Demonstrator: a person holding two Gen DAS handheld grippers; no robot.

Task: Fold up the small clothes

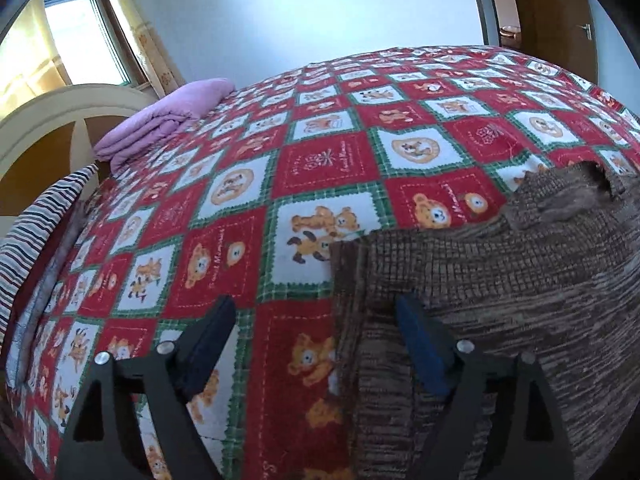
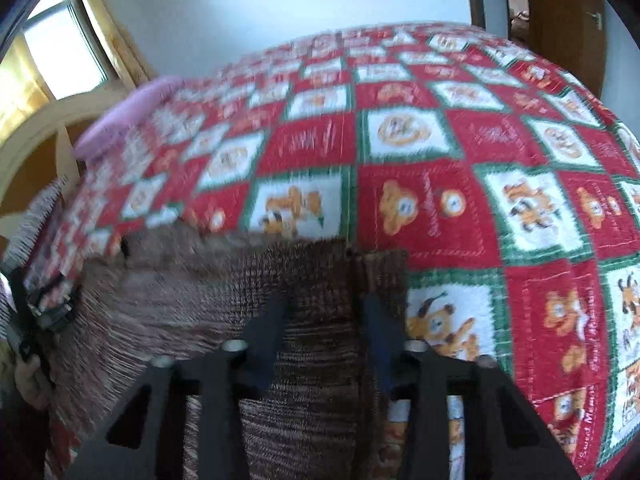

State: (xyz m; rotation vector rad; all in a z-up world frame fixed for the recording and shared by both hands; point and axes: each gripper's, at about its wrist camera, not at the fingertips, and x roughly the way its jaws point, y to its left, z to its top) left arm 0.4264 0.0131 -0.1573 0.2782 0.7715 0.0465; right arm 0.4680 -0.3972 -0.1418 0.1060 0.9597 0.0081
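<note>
A brown knit sweater (image 1: 500, 288) lies on the bed (image 1: 320, 160), its cuffed edge between the spread jaws of the left gripper (image 1: 316, 320), while the right gripper (image 2: 326, 312) clenches the opposite cuffed edge.

Knit wool, printed cotton, matt black plastic

Under my right gripper (image 2: 324, 312) the brown sweater (image 2: 304, 360) is coarse ribbed knit; beyond my fingers the bedspread (image 1: 328, 168) is soft printed cloth. My left gripper (image 1: 316, 312) has matt black arms, shiny metal bolts and blue rubbery pads (image 1: 420, 344).
</note>
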